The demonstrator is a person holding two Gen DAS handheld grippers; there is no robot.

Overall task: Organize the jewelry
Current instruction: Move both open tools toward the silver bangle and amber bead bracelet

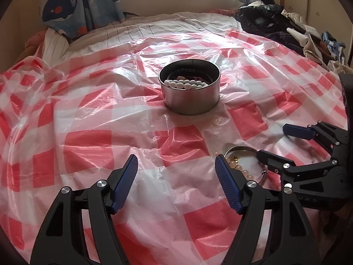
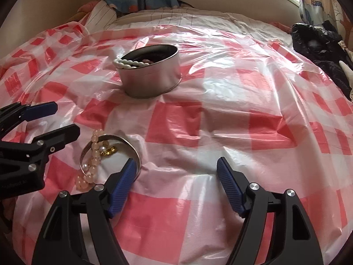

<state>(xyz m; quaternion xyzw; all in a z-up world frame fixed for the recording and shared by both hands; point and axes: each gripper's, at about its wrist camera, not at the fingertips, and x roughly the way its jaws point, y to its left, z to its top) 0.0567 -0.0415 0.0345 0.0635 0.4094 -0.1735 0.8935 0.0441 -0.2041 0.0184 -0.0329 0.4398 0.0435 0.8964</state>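
Note:
A round metal tin [image 1: 189, 92] [image 2: 150, 81] stands on the red-and-white checked plastic sheet [image 1: 88, 110]. A white bead bracelet [image 1: 185, 85] [image 2: 125, 64] lies on its near rim, with darker pieces behind it. Nearer to me lies a silver bangle [image 1: 240, 149] [image 2: 130, 143] with a pink bead string [image 2: 94, 154] and a small gold piece [image 2: 109, 151] across it. My left gripper [image 1: 175, 161] [image 2: 67, 119] is open and empty, just left of the bangle. My right gripper [image 2: 175, 161] [image 1: 272, 141] is open and empty, its left finger over the bangle's near edge.
A pile of dark clothes [image 1: 275, 22] [image 2: 320, 42] lies at the far right of the bed. Whale-print fabric [image 1: 66, 6] hangs at the back left, with striped bedding [image 1: 154, 24] below it. The sheet is creased and shiny.

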